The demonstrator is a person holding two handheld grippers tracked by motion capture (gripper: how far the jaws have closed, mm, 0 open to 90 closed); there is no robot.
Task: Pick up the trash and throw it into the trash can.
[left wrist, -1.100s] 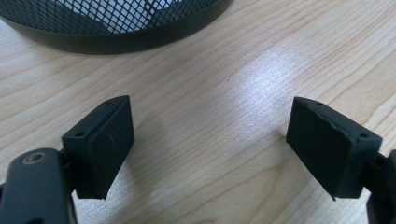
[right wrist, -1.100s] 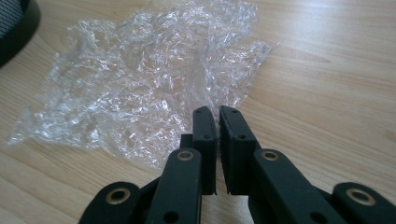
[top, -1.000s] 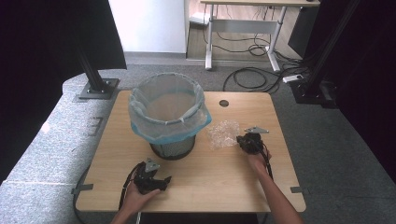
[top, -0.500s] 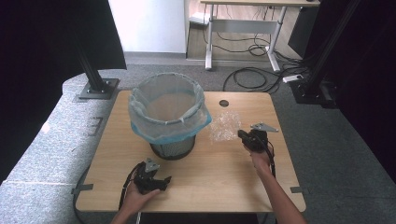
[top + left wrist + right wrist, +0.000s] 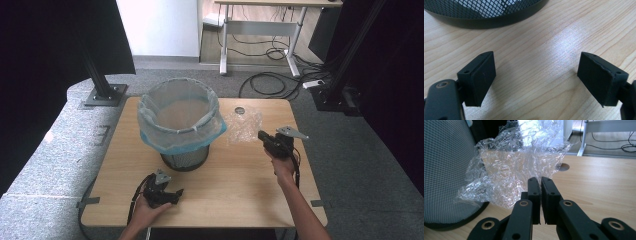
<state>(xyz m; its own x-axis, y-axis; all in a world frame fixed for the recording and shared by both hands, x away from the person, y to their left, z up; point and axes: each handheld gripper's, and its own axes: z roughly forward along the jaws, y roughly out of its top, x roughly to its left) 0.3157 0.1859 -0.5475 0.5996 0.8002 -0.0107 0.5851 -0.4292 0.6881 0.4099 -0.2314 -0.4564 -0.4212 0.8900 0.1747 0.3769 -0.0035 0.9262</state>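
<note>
Right gripper [image 5: 265, 137], frame centre-right: fingers clamped on crumpled clear plastic wrap [image 5: 242, 127], beside mesh bin [image 5: 180, 125]. Left gripper [image 5: 172, 194], lower left: fingers apart over bare counter [image 5: 240, 185].

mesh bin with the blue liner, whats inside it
The black mesh waste bin holds a translucent blue-edged bag liner folded over its rim; inside, the high view shows bare liner. The liner's near wall hides the near part of the bottom.

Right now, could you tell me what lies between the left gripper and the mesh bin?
Nothing: in the left gripper view, bare wooden table runs from the open left gripper to the mesh bin.
</note>
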